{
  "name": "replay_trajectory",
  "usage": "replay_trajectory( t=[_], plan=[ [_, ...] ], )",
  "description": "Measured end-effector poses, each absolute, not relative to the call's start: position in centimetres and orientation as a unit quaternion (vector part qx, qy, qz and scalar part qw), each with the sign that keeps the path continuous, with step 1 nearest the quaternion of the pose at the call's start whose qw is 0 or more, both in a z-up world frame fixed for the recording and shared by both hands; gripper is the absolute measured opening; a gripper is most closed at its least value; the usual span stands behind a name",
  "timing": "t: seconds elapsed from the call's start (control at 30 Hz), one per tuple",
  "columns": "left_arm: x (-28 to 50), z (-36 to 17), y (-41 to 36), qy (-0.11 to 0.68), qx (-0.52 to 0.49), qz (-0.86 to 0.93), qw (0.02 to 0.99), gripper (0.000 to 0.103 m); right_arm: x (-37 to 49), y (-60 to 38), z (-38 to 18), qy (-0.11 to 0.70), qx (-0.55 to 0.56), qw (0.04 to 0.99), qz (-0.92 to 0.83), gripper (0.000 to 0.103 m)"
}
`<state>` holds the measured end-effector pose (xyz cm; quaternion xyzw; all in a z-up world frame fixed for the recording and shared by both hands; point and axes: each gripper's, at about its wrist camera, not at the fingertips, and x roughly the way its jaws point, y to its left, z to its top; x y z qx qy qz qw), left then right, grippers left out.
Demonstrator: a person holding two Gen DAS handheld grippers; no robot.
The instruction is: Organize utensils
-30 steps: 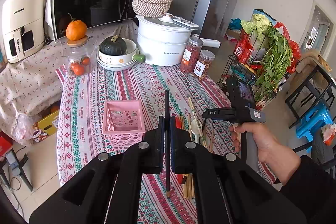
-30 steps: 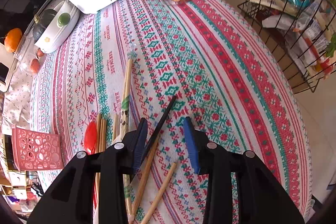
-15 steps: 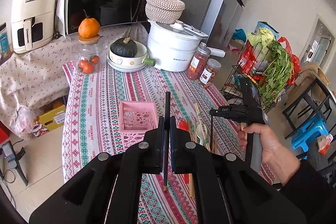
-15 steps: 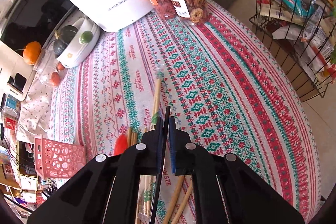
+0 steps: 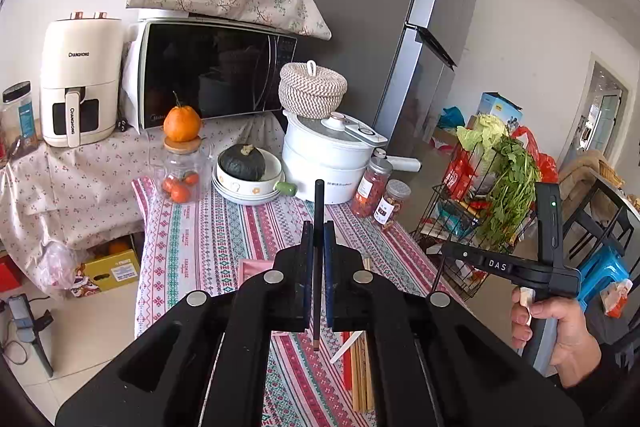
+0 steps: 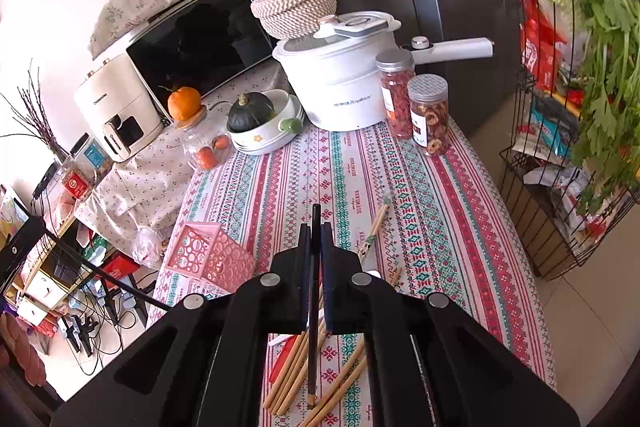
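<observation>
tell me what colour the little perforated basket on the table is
Pink basket, clearest in the right wrist view.

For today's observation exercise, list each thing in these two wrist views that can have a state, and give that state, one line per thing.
left gripper: shut on a black chopstick
right gripper: shut on a second black chopstick
pink basket: tilted, opening visible
white pot: lid on
woven basket: lid on
two snack jars: capped
microwave: door closed
wooden chopsticks: lying loose on tablecloth

I see one thin black chopstick pinched upright, another black chopstick likewise; bare wooden chopsticks lie loosely bunched beside my pink perforated plastic basket.
</observation>
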<state>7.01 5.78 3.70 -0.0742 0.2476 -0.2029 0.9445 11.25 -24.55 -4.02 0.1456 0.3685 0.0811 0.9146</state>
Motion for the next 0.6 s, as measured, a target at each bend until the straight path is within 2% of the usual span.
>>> replay_trajectory(
  t=[0.23, 0.6],
  plan=[
    [7.1, 6.5, 6.6, 0.184, -0.073, -0.179, 0.964, 0.004, 9.0, -22.4, 1.2, 0.301, 0.117, 0.940, 0.109, 0.005],
    [11.3, 5.8, 5.7, 0.195, -0.015, -0.146, 0.970, 0.004, 10.4, -18.4, 7.5, 0.246, 0.120, 0.949, 0.159, 0.005]
  ],
)
